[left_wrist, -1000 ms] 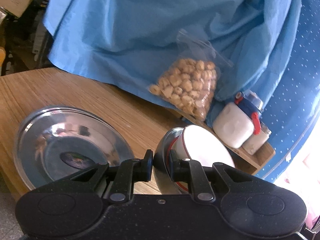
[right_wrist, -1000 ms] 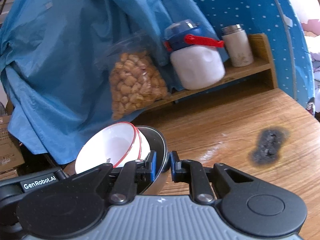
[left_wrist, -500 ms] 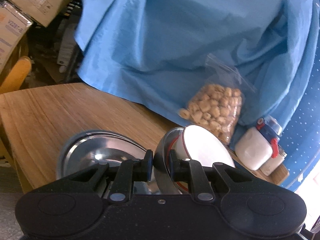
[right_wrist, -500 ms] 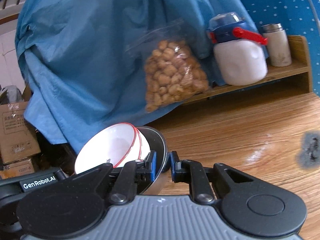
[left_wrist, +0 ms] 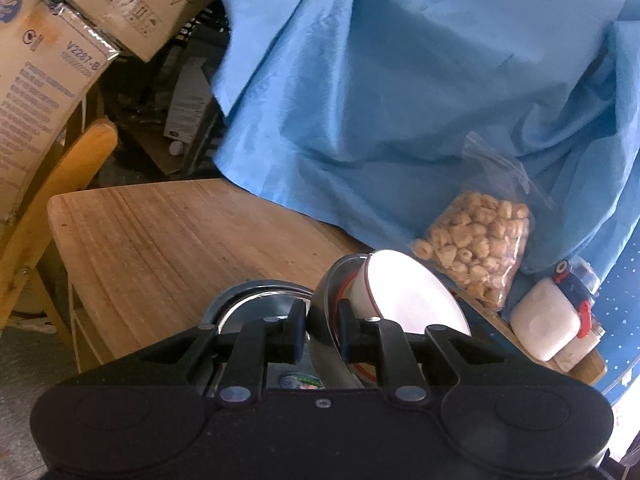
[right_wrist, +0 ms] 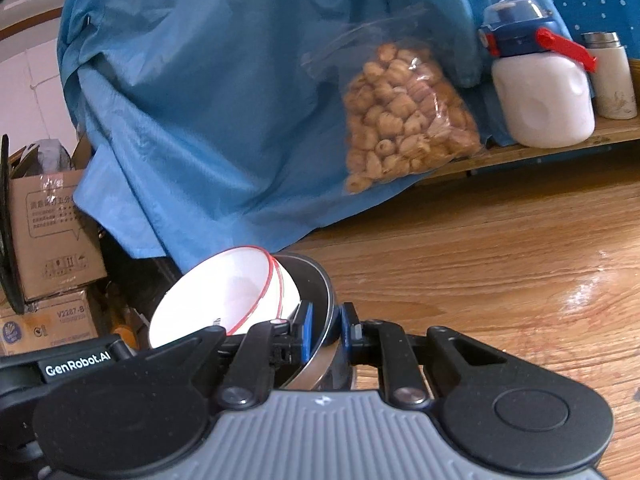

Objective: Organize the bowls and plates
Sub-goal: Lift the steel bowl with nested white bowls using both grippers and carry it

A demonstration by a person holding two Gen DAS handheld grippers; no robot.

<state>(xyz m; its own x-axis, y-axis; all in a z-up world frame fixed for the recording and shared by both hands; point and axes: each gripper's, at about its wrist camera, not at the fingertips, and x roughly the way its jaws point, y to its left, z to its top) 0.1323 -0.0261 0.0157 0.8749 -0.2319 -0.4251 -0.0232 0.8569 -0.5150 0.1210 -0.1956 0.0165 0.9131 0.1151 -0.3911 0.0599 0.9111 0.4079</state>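
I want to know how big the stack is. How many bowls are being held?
2 visible: a white bowl nested inside a metal bowl, whose rim the left gripper and right gripper both clamp. More could be hidden under the white one.

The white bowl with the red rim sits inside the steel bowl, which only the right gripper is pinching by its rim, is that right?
Not quite: both grippers pinch it. The left wrist view shows the left gripper shut on the steel bowl too, opposite the right gripper. The white bowl does sit inside.

"V2287-B" on cardboard box (left_wrist: 44, 92), "GenRobot.AI" on left tongs (right_wrist: 76, 368)
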